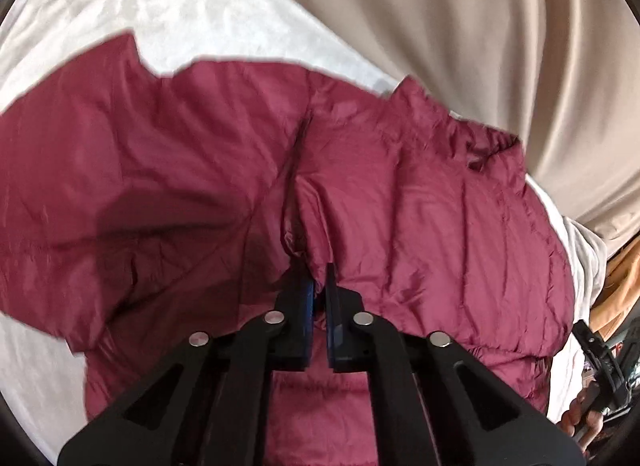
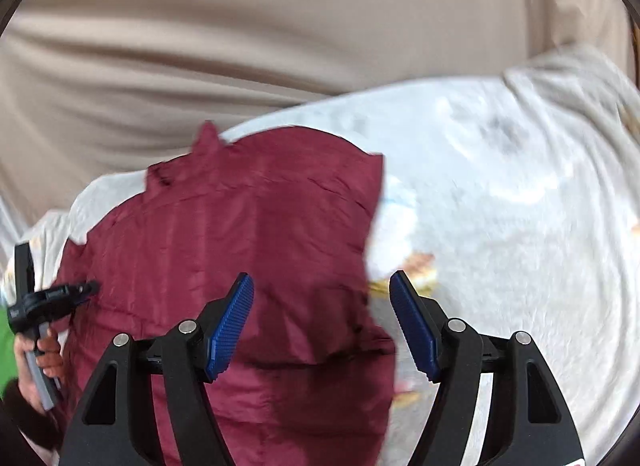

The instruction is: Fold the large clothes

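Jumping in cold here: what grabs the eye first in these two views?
The maroon puffer jacket spread over the white sheet fills both views. The left gripper is pinched shut on a fold at its near edge; the right gripper hangs open over the jacket's right edge.

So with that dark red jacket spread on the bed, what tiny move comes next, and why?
Probably the left gripper lifts the pinched fold and carries it across. Its jaws are shut on the maroon jacket near the middle seam, while the right gripper hangs open above the jacket's edge, holding nothing. The jacket lies spread on the white bedsheet.
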`<action>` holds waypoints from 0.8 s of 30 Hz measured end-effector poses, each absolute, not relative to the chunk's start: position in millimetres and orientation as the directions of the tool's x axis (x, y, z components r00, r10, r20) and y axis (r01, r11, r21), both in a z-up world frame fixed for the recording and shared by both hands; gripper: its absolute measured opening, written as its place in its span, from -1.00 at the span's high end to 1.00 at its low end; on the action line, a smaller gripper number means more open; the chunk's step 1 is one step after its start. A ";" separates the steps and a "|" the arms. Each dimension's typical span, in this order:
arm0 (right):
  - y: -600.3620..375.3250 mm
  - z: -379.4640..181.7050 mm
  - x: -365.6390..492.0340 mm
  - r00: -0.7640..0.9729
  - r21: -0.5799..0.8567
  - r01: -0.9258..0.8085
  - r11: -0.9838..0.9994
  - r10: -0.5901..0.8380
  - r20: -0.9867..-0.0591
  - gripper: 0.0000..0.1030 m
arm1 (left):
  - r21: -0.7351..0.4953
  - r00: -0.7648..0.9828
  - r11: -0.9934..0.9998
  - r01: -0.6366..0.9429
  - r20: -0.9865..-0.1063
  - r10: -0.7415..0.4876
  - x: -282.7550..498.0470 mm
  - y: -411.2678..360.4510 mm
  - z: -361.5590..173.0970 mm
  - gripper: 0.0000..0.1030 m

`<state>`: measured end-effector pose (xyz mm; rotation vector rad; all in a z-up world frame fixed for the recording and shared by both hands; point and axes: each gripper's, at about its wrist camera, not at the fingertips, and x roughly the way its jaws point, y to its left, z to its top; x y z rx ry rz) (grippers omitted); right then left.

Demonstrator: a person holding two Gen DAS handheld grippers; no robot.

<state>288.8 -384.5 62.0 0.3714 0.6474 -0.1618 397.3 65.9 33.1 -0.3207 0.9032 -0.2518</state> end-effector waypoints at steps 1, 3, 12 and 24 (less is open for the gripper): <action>-385.6 63.2 288.2 0.789 0.290 0.261 0.921 -0.030 -0.614 -0.34 | -0.367 0.630 0.926 0.086 -0.700 -0.336 393.6 70.7 42.9 0.94; -379.9 60.8 285.7 0.796 0.287 0.243 0.927 -0.021 -0.605 -0.34 | -0.350 0.690 0.933 0.081 -0.655 -0.306 386.6 84.8 58.6 0.94; -356.3 38.7 320.2 0.732 0.232 0.193 0.953 0.018 -0.681 -0.04 | -0.285 0.639 0.957 0.047 -0.728 -0.248 390.7 86.7 19.4 0.94; -396.0 51.6 303.1 0.738 0.201 0.319 0.926 -0.110 -0.666 0.77 | -0.128 0.649 0.983 0.135 -0.738 -0.185 381.5 44.1 2.2 0.92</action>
